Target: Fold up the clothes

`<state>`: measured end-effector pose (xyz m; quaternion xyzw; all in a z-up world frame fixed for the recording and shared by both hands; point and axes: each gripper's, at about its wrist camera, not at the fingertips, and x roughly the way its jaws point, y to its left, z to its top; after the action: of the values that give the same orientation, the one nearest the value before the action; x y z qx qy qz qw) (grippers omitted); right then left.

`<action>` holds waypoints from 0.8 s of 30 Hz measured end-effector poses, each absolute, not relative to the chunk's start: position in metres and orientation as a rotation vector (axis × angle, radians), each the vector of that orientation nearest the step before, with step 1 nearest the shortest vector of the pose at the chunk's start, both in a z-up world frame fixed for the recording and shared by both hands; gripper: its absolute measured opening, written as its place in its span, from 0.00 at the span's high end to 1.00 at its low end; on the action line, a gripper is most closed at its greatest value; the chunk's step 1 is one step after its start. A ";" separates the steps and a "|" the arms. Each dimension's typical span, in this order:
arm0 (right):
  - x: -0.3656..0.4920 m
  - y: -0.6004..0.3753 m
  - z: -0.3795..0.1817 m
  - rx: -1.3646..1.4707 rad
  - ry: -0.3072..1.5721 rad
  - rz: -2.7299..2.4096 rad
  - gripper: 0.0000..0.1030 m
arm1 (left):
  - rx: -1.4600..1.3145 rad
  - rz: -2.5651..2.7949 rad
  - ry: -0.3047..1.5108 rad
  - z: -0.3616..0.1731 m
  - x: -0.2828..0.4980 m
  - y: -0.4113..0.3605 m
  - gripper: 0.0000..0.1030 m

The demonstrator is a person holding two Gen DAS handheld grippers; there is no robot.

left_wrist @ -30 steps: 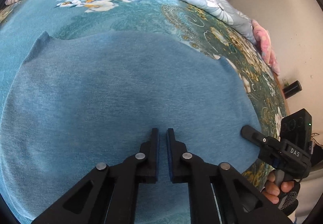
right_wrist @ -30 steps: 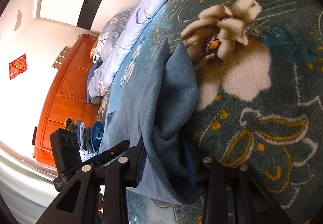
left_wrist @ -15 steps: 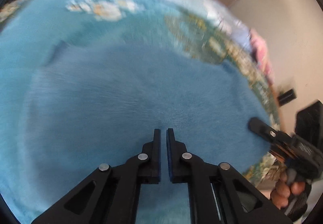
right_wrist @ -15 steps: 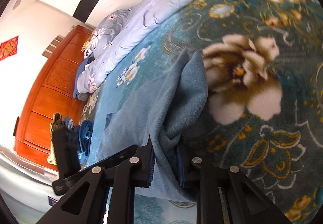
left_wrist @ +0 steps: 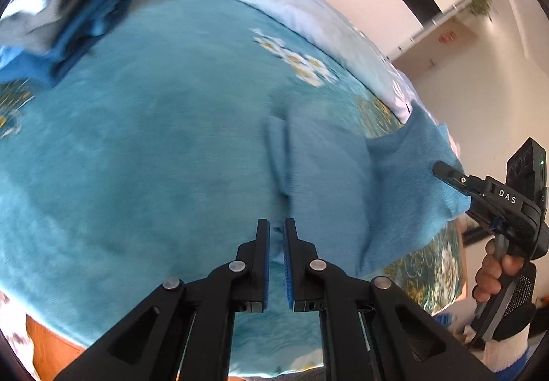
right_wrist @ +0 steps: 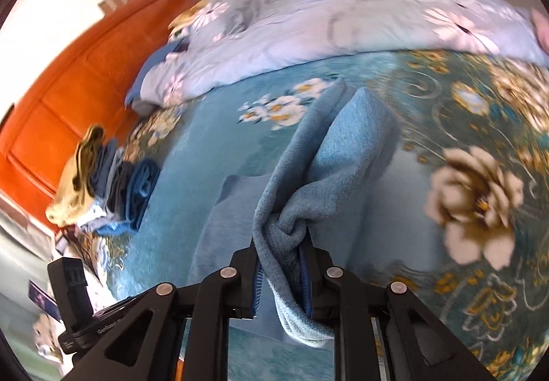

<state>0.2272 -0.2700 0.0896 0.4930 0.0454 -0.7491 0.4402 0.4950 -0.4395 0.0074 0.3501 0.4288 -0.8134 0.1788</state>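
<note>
A light blue fleece garment [left_wrist: 329,175] lies on the teal floral bedspread [left_wrist: 137,147]. My right gripper [right_wrist: 282,273] is shut on a bunched edge of the garment [right_wrist: 329,168] and lifts it off the bed, so the cloth hangs in a fold. It also shows in the left wrist view [left_wrist: 453,180] at the right, holding the raised part. My left gripper [left_wrist: 277,237] hovers over the bedspread beside the garment's left edge, jaws nearly closed with a thin gap and nothing between them.
A pile of folded clothes [right_wrist: 103,185] lies at the bed's left near the orange wooden headboard [right_wrist: 68,79]. A pale floral duvet [right_wrist: 343,27] is bunched along the far side. The pile is blurred in the left wrist view [left_wrist: 65,20].
My right gripper has raised the garment's edge and carried it leftward, folding it over. My left gripper has swung left off the garment, over bare bedspread.
</note>
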 end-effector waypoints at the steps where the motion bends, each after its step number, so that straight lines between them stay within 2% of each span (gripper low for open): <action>1: 0.233 -0.280 0.088 1.227 0.128 -1.849 0.82 | 0.986 -2.294 1.223 0.007 0.498 -0.441 0.93; 10: 0.282 -0.343 0.055 1.274 0.291 -1.776 0.81 | 0.986 -2.262 1.237 -0.001 0.511 -0.447 0.92; 14: 0.298 -0.356 0.045 1.277 0.344 -1.756 0.77 | 1.001 -2.270 1.222 -0.002 0.513 -0.445 0.91; 17: 0.309 -0.365 0.038 1.278 0.383 -1.741 0.68 | 1.005 -2.283 1.225 -0.003 0.508 -0.443 0.84; 18: 0.312 -0.365 0.039 1.278 0.364 -1.717 0.63 | 1.008 -2.292 1.221 -0.003 0.505 -0.442 0.82; 22: 0.313 -0.350 0.063 1.229 0.234 -1.667 0.61 | 1.020 -2.351 1.192 0.003 0.495 -0.431 0.78; 24: 0.304 -0.335 0.074 1.203 0.163 -1.696 0.59 | 1.021 -2.404 1.143 0.011 0.487 -0.424 0.71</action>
<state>0.3044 -0.3346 0.0741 0.4983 0.0676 -0.7024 0.5037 0.4868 -0.4240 0.0106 0.3544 0.3965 -0.8344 0.1447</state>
